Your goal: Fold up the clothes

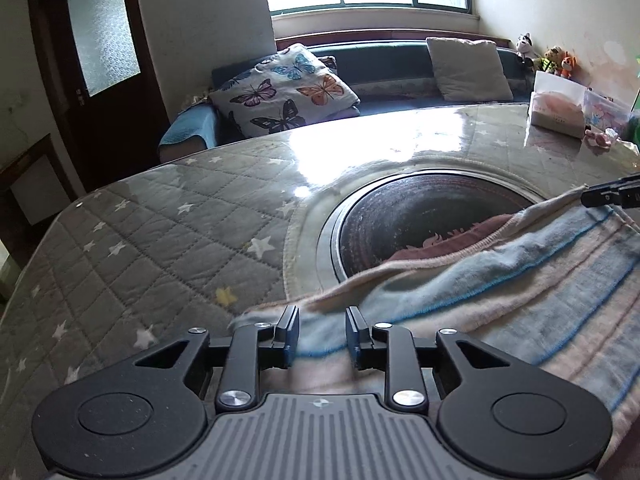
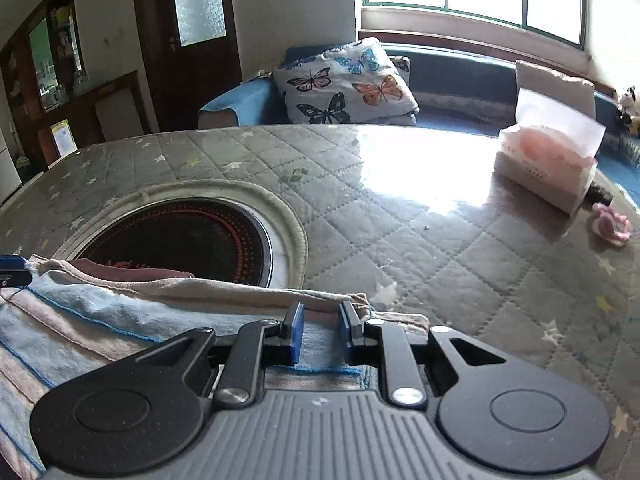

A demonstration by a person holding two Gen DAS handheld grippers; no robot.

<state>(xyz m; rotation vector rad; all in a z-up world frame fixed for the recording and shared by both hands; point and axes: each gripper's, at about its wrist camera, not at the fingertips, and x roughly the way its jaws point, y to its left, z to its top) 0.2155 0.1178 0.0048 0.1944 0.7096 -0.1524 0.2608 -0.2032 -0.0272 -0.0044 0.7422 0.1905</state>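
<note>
The striped cloth [image 1: 500, 280] lies on the quilted table [image 1: 160, 220], partly over the round hob [image 1: 420, 216]. Left gripper [image 1: 322, 334] and right gripper [image 2: 320, 330] hover at its edges, jaws apart.

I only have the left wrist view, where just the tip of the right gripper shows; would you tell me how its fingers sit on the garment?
Observer: The right gripper straddles the garment hem, fingers narrowly apart, cloth between; whether it pinches, I cannot tell.
Operator: What lies to its right?
Observer: The garment ends just past the fingers; then quilted cover.
Operator: Anything beyond my frame's left edge?
Observer: A shelved cabinet, left of the door.
</note>
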